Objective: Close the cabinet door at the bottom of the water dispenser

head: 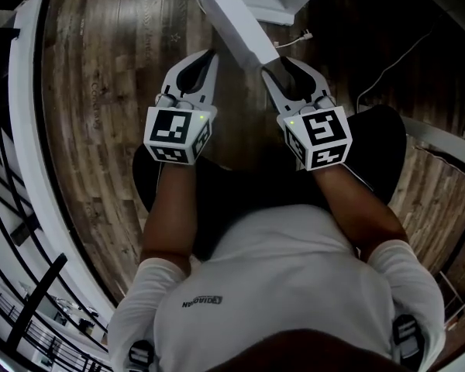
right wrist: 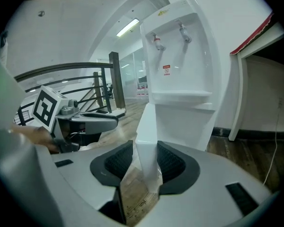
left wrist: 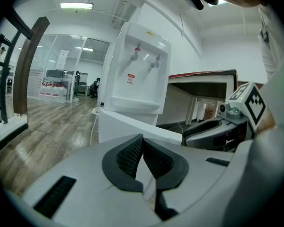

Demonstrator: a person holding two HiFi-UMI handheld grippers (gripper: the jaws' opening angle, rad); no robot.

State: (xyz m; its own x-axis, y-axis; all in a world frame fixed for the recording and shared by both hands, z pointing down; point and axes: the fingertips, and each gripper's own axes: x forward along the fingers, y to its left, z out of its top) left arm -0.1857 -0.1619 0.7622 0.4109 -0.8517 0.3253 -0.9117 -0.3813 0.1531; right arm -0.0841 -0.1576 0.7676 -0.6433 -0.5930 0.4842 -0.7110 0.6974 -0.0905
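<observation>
The cabinet door (right wrist: 146,136) stands swung out from the foot of the water dispenser (right wrist: 184,79), its white free edge pointing at the person. That edge stands upright between the jaws of the right gripper (right wrist: 144,150). The jaws are spread and released around it, with a sliver of gap on the left pad and the right pad just beside the panel. In the head view the door (head: 236,22) runs as a slanted white bar from the dispenser down to the right gripper (head: 287,72).

The left gripper (head: 198,72) hovers just left of the door, near its partner and level with it. Its jaws are clenched together on nothing, and in its own view the left gripper (left wrist: 142,143) has the door (left wrist: 132,129) just ahead and above.

Straight ahead of both grippers, the dispenser front carries two taps (right wrist: 170,34), the left one red. Below them is a small red-and-white sticker (right wrist: 166,70) whose writing is too small to read. Each gripper bears a cube of black-and-white square markers (head: 318,136).

The person's white shirt (head: 279,285) has a short line of dark print, illegible here. Beneath the grippers lies wood floor (head: 101,91). A thin cable (head: 395,60) trails right of the right gripper, and a dark railing (right wrist: 92,86) stands left of the left one.
</observation>
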